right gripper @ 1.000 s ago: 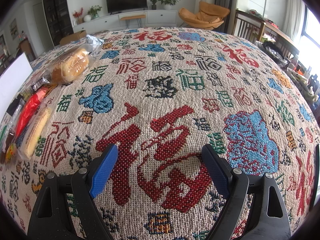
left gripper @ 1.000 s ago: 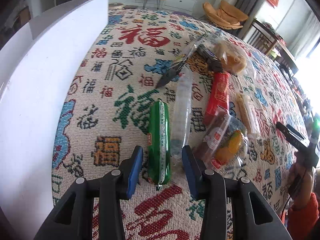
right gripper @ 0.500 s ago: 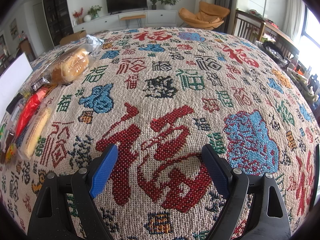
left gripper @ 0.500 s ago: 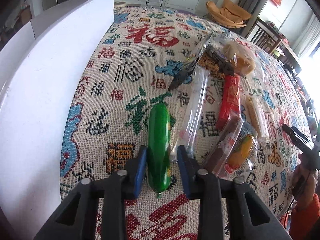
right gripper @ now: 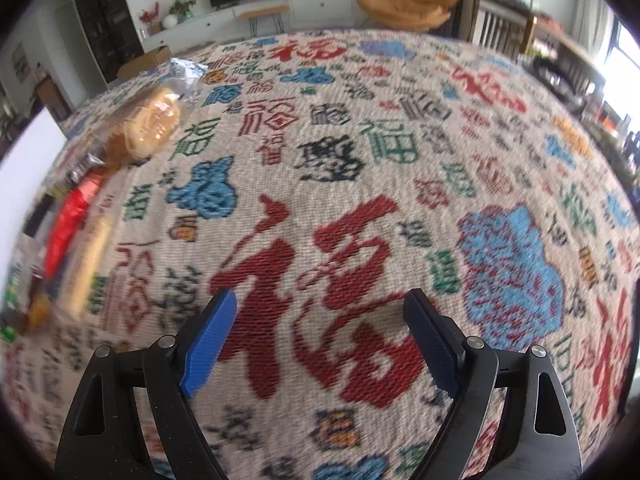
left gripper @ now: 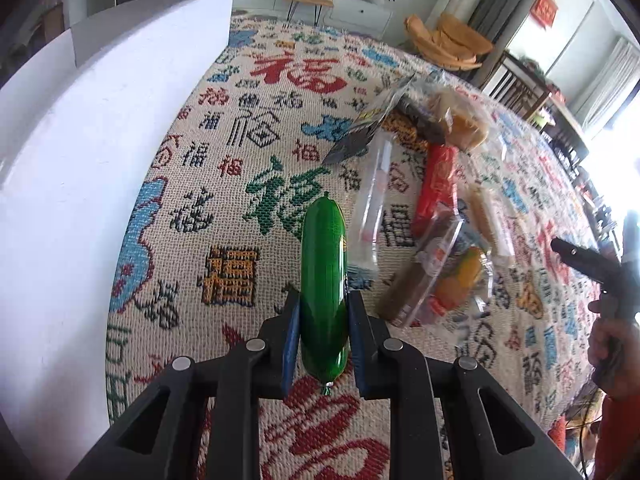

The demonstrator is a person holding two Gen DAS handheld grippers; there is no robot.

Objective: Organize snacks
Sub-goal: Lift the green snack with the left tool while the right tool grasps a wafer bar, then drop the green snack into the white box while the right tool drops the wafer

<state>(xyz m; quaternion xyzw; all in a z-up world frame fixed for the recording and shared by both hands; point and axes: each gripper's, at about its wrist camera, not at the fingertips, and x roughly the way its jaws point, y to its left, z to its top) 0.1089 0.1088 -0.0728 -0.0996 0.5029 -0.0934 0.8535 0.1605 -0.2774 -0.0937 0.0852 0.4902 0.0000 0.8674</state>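
My left gripper [left gripper: 323, 320] is shut on a green sausage-shaped snack [left gripper: 323, 264] and holds it above the patterned tablecloth [left gripper: 240, 152]. To its right lie a clear wrapped stick [left gripper: 374, 204], a red packet [left gripper: 438, 178], a clear pack with orange pieces [left gripper: 448, 280], a pale wafer bar [left gripper: 490, 220], a bagged bread roll [left gripper: 460, 120] and a dark foil packet [left gripper: 362, 132]. My right gripper [right gripper: 320, 320] is open and empty over the cloth; the bread roll [right gripper: 150, 124] and the red packet [right gripper: 70, 220] show at its left. It also shows in the left wrist view [left gripper: 592, 260].
A white box [left gripper: 80, 160] stands along the left side of the table. Chairs [left gripper: 520, 88] stand past the far right edge. A person's hand [left gripper: 612, 344] holds the right gripper at the right edge.
My left gripper closed on the green snack and lifted it off the cloth. My right gripper shifted slightly; its view is now blurred.
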